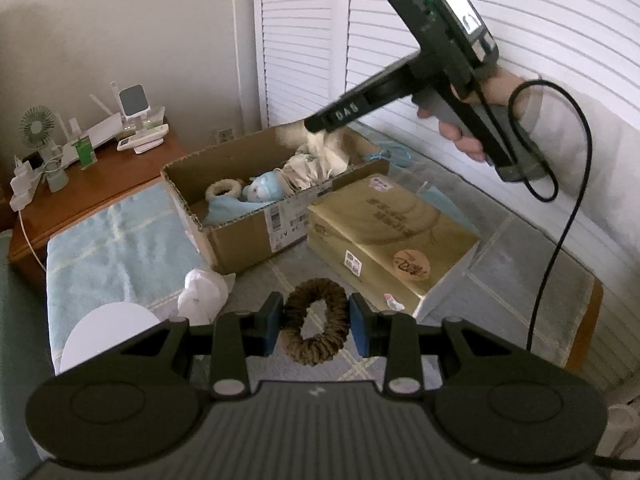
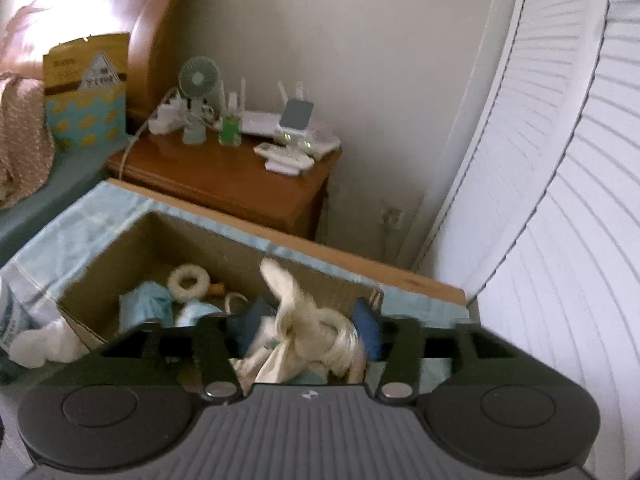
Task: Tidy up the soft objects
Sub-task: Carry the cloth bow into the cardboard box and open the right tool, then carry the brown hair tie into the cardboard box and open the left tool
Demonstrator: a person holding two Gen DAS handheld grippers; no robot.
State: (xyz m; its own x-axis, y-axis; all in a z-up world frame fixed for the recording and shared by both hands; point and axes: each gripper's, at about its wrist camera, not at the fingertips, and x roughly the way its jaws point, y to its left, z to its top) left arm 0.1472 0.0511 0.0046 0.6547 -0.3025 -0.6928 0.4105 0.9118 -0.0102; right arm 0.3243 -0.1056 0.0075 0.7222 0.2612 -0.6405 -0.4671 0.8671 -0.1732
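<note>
My left gripper (image 1: 316, 320) is shut on a brown scrunchie (image 1: 316, 290), held above the blue checked cloth in front of the open cardboard box (image 1: 240, 240). In the right wrist view my right gripper (image 2: 306, 326) hangs over the box (image 2: 192, 240). Its blue pads (image 2: 366, 328) stand wide apart, with a blurred cream cloth (image 2: 300, 320) loose between them. From the left wrist view that gripper (image 1: 320, 122) sits above the box's far end, a hand (image 1: 460, 136) on its handle. A cream ring (image 2: 188, 280) and pale blue cloths (image 1: 260, 188) lie inside the box.
A yellow tissue pack (image 1: 384, 232) lies right of the box. A crumpled white item (image 1: 204, 292) and a white round object (image 1: 108, 332) rest on the cloth at left. A wooden nightstand (image 1: 100, 188) holds a fan and router. White louvred doors (image 1: 520, 20) stand behind.
</note>
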